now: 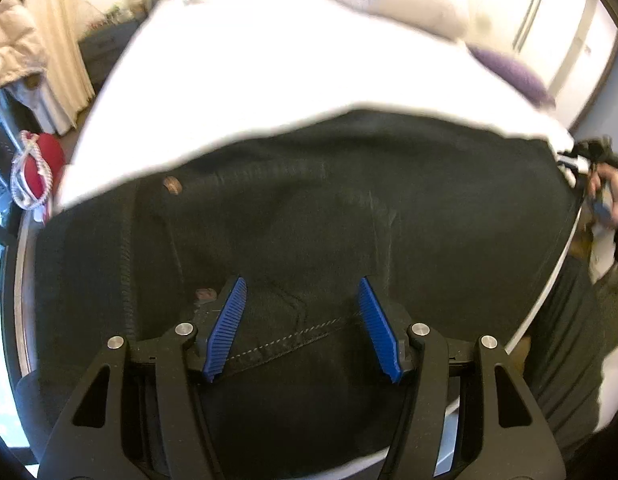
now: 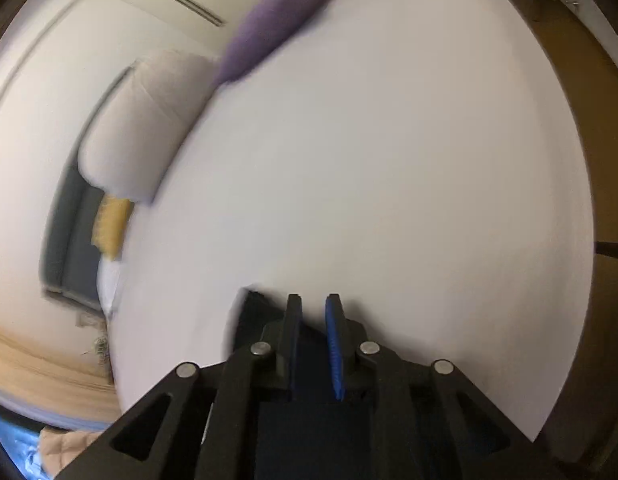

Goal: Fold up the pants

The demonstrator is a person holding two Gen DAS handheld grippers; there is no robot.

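Dark pants (image 1: pixel 309 216) lie spread across a white bed (image 1: pixel 245 80), with a brown button (image 1: pixel 173 186) near the waistband. My left gripper (image 1: pixel 303 294) hovers just over the pants with its blue pads wide apart and only a stitched seam below them; it is open. In the right wrist view my right gripper (image 2: pixel 314 304) points over the bare sheet (image 2: pixel 389 160). Its fingers stand a narrow gap apart, and the sheet shows between the tips. A dark corner of the pants (image 2: pixel 253 308) lies under and to the left of them. The picture is blurred.
A purple cushion (image 2: pixel 277 20) and a pale pillow (image 2: pixel 141 120) sit at the head of the bed, against white wardrobe doors (image 1: pixel 549 20). A red bag (image 1: pixel 43 164) with a cord stands on the floor at the left. A hand (image 1: pixel 609 196) shows at the bed's right edge.
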